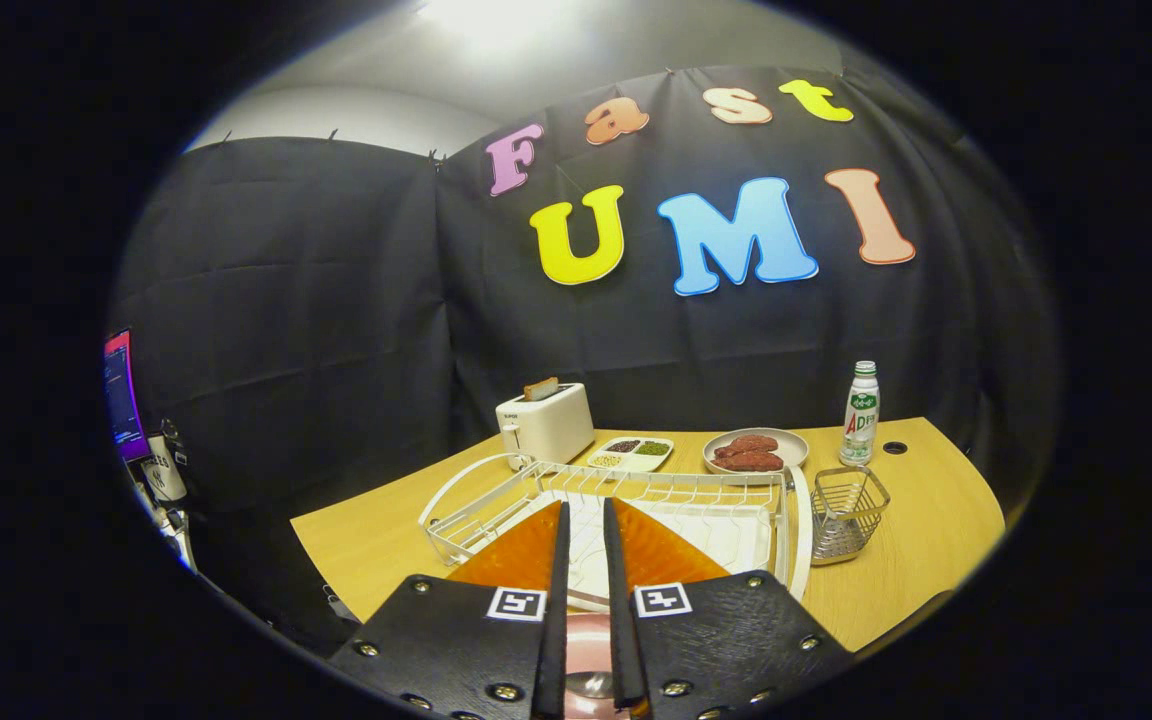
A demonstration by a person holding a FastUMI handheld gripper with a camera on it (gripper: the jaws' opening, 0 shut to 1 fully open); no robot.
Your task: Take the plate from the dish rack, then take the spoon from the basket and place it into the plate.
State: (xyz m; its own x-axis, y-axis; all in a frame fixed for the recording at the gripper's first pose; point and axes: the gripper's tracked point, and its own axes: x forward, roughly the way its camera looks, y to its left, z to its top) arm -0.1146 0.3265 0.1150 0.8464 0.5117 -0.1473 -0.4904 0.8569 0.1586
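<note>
My gripper [586, 520] hovers above the near end of the white wire dish rack [496, 500]. Its fingers stand almost together, leaving only a thin slit, and nothing sits between the fingertips. Through the slit, low down near the finger bases, I see a pinkish plate [586, 640]. A small shiny rounded piece [592, 686] lies on it, likely the spoon, though most of it is hidden by the fingers. The wire basket [848, 512] stands just right of the rack and looks empty. I see no dish among the rack's slots; a white tray [726, 535] lies under its wires.
Beyond the rack stand a white toaster [546, 425], a small divided dish of grains [631, 453], a plate of red sausages [754, 452] and a bottle [862, 413]. The wooden table [936, 520] has bare room right of the basket. A monitor [121, 395] glows off to the left.
</note>
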